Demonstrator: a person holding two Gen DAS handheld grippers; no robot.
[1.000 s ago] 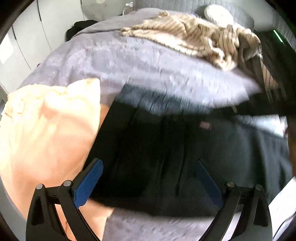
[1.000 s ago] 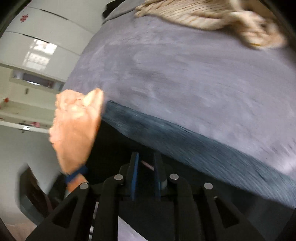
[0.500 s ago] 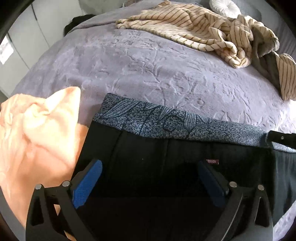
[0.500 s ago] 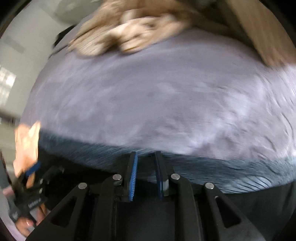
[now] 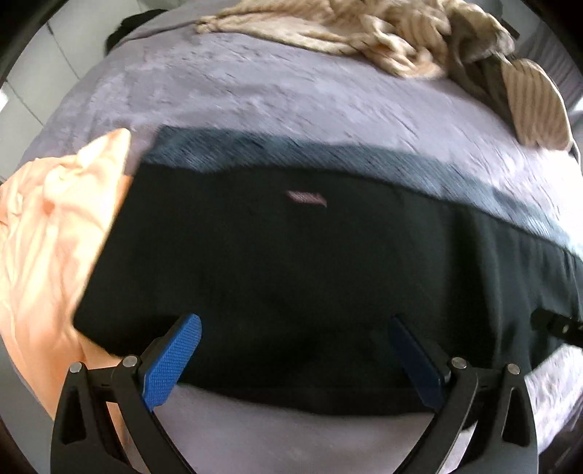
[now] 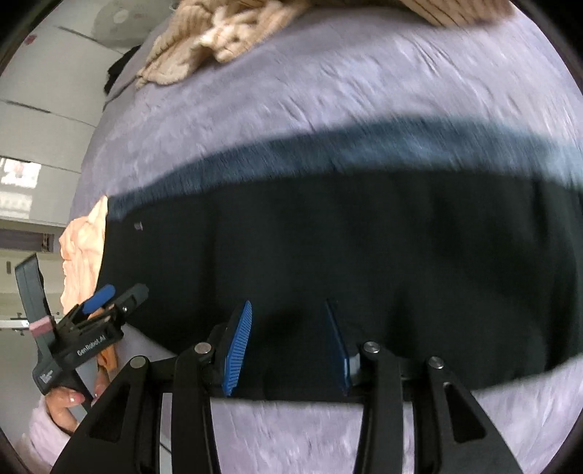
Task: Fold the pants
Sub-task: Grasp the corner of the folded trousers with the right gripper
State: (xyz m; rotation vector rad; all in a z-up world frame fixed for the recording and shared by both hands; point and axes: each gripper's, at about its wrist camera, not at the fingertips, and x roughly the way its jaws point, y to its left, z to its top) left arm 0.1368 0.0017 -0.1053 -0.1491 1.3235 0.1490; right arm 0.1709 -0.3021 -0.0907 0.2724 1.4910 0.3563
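Black pants point(image 5: 291, 273) with a grey-blue patterned waistband point(image 5: 328, 156) lie flat across the purple-grey bed cover point(image 5: 291, 91), blurred by motion. My left gripper point(image 5: 293, 321) hangs open over their near edge, wide apart, with nothing between the pads. In the right wrist view the pants point(image 6: 346, 255) fill the middle. My right gripper point(image 6: 288, 306) is over their near hem, its jaws opening. The cloth lies below the pads, not pinched. The left gripper point(image 6: 122, 293) shows at the left, held by a hand point(image 6: 65, 404).
A peach garment point(image 5: 47, 237) lies crumpled against the left end of the pants. A beige striped garment point(image 5: 346, 29) is heaped at the far side of the bed. White cupboard doors point(image 6: 36, 109) stand beyond the bed's left edge.
My right gripper was shut on the pants' edge and has now parted and let the cloth go. Both grippers have shifted over the pants. The left gripper has stayed open.
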